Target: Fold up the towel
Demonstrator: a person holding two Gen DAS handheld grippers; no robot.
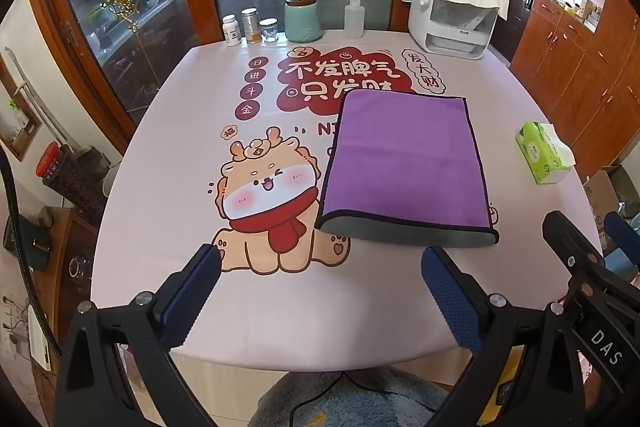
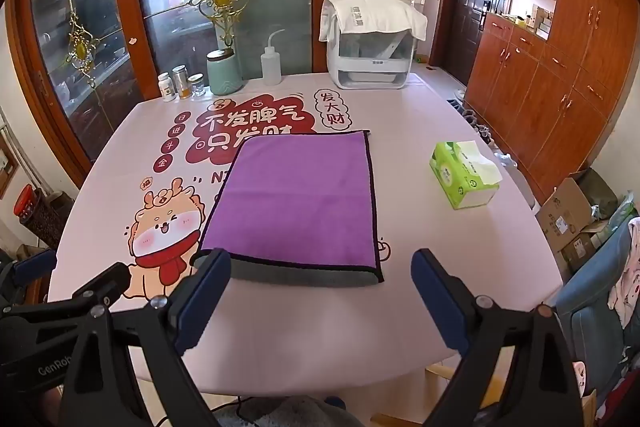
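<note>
Left gripper (image 1: pixel 320 259) hangs above the near edge of the table (image 1: pixel 168 163), fingers spread wide, nothing between them. Right gripper (image 2: pixel 320 267) is held alongside it, likewise spread and empty; its left finger (image 2: pixel 204 291) overlaps the towel's near left corner in the right wrist view, contact cannot be told.

Towel (image 2: pixel 296 199): purple, dark-edged, lying flat on the printed tablecloth (image 2: pixel 120 227) at mid-table, slightly right of centre. Already folded once: grey underside layer shows as a strip along the near edge, sticking out just past the purple top layer. Long axis runs from the near side toward the far side of the table; short edges face the grippers and the far wall. Far end covers part of the red printed lettering.

Green tissue box (image 2: pixel 464 175) sits well apart to the towel's right. White appliance (image 2: pixel 368 47) with a cloth draped on it, squeeze bottle (image 2: pixel 272 63), teal canister (image 2: pixel 224 71) and small jars stand along the far edge.
</note>
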